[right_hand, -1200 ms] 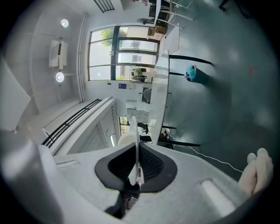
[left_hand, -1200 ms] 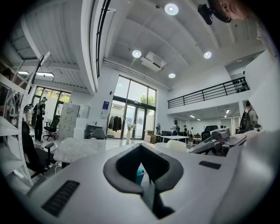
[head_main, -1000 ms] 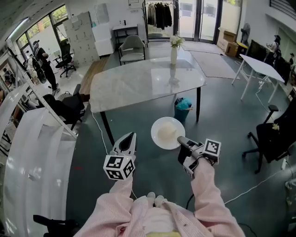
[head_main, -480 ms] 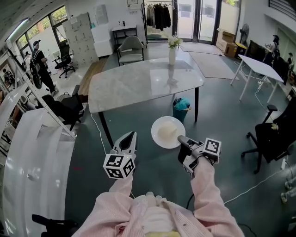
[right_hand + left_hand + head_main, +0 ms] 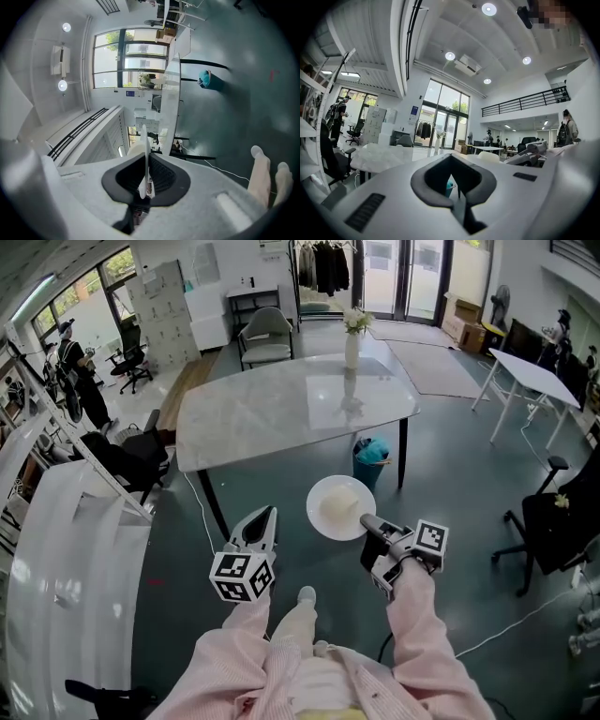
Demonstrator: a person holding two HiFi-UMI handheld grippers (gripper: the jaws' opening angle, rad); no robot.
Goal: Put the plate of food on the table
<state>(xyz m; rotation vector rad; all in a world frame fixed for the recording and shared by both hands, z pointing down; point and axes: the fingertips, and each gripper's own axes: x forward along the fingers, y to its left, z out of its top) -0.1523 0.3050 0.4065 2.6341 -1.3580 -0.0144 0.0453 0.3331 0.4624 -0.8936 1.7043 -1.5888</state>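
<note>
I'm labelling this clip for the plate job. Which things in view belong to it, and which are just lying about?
Job:
plate of food, pinched at its rim by the right gripper
marble table

Lying about:
vase of flowers on that table
teal bin
grey armchair
white side table
left gripper, empty

Bright light is given by ceiling lights (image 5: 450, 56) and windows (image 5: 445, 101) behind the marble table (image 5: 272, 413); glare is seen on it. Picture edges are bent round.
</note>
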